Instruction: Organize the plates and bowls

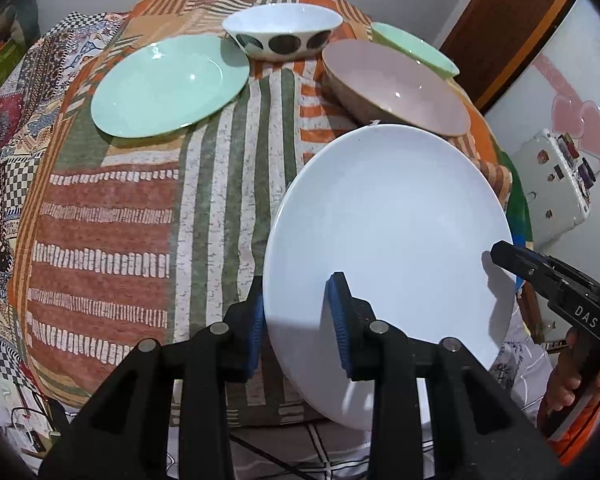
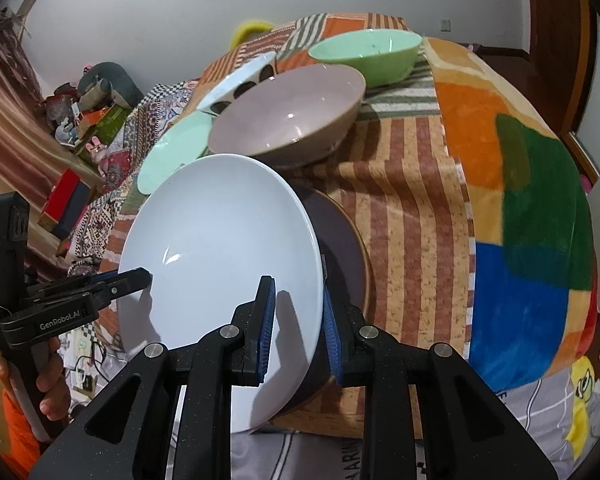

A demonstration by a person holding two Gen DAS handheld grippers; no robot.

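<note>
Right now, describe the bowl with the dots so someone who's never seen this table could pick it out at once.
Start at the table under the patchwork cloth and look to its far edge. There, between the mint green plate and the pinkish-beige bowl, sits the dotted bowl. It is white inside, and it alone carries a row of large dark circles around its outside.
</note>
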